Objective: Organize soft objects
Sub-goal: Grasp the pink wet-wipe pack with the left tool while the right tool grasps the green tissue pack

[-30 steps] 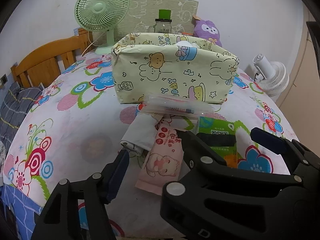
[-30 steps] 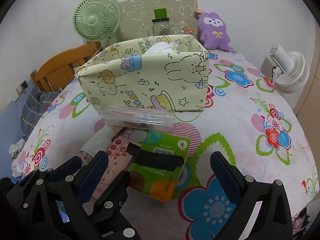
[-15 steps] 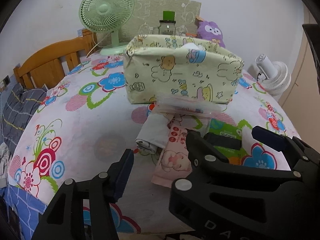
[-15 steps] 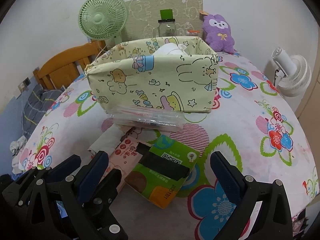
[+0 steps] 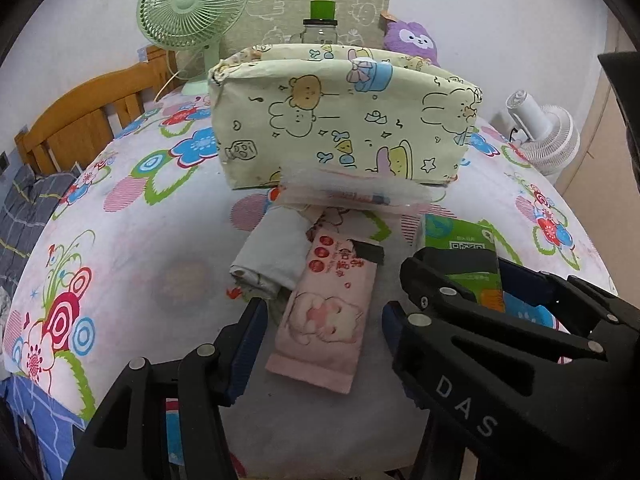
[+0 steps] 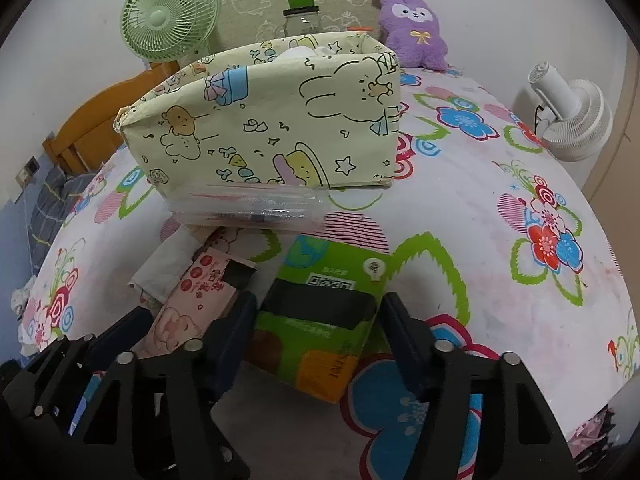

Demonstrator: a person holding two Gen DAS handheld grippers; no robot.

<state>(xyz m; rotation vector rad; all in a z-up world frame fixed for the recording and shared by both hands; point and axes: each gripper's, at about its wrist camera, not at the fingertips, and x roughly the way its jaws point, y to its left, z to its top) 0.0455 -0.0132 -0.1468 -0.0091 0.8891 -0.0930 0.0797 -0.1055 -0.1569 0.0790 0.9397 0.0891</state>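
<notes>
1. Straddling the pink tissue pack (image 5: pixel 324 320), the left gripper (image 5: pixel 324 340) hangs over the near part of the table (image 5: pixel 160 248); its fingers (image 5: pixel 248 344) are spread to either side of the pack with gaps showing, so they pinch nothing.

2. The right gripper (image 6: pixel 316 332) sits over the green tissue pack (image 6: pixel 332 308); its fingers (image 6: pixel 404 340) are closing with the pack between them; the left one looks to touch the pack's edge, while a gap shows at the right one, so I cannot call it a firm pinch.

3. Both packs lie flat on the flowered cloth, side by side and close together, each with a strip of black tape across it; the pink one lies to the left of the green one.

4. A folded white cloth (image 5: pixel 272 256) lies just left of the pink pack and partly under its far corner.

5. A clear plastic pouch (image 6: pixel 248 208) lies across the table just beyond the packs, right against the front of the fabric storage box (image 6: pixel 272 128); the box is pale yellow with cartoon animals, stands upright and open-topped, and something white shows inside it.

6. Behind the box stand a green fan (image 6: pixel 168 16), a glass jar with a green top (image 6: pixel 302 12) and a purple plush toy (image 6: pixel 416 32); a white fan (image 6: pixel 572 116) stands off the right edge of the table.
</notes>
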